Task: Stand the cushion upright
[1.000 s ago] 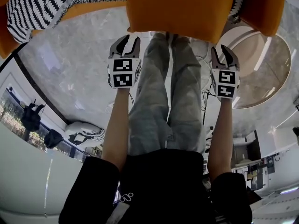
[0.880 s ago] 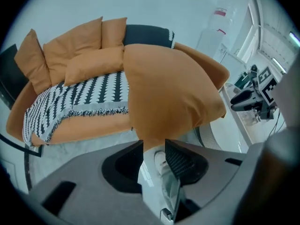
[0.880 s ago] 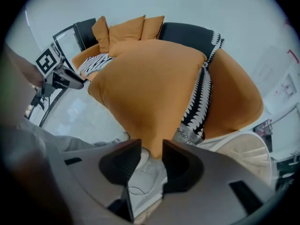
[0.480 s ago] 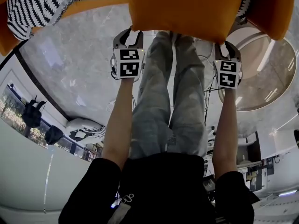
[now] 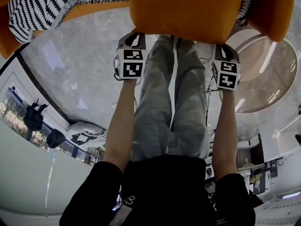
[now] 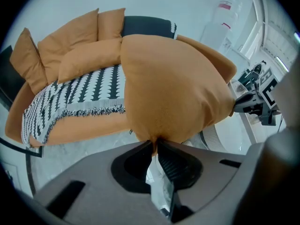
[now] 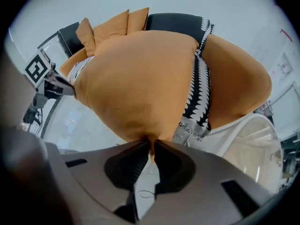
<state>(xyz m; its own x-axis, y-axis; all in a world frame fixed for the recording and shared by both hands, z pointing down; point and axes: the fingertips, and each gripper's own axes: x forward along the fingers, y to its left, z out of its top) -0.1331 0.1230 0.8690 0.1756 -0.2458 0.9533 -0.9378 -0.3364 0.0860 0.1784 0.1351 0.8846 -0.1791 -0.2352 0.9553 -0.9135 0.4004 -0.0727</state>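
We hold the orange cushion point(image 5: 188, 8) by its near edge with both grippers, and it fills the twelve o'clock part of the head view, just above our legs point(image 5: 169, 98). Our left gripper point(image 5: 135, 34) is at the cushion's seven o'clock corner. Its jaws have just been closing and now pinch a fold of the orange fabric between the pads, as the left gripper view shows plainly. Our right gripper point(image 5: 225, 48) is at the cushion's five o'clock corner. Its jaws have likewise just been closing and are clamped on a small tuck of the same fabric. Seen from either gripper, the cushion bulges away from the jaws toward twelve o'clock, and we cannot tell whether its far side rests on anything. In the left gripper view the sofa point(image 6: 79, 128) lies at nine o'clock of the cushion, draped with a black-and-white zigzag throw point(image 6: 79, 93), and a row of back cushions point(image 6: 65, 46) stands at ten o'clock. The marble floor point(image 5: 80, 65) spreads below us in the head view, with a round white table point(image 5: 261, 74) at three o'clock, just beside our right gripper.
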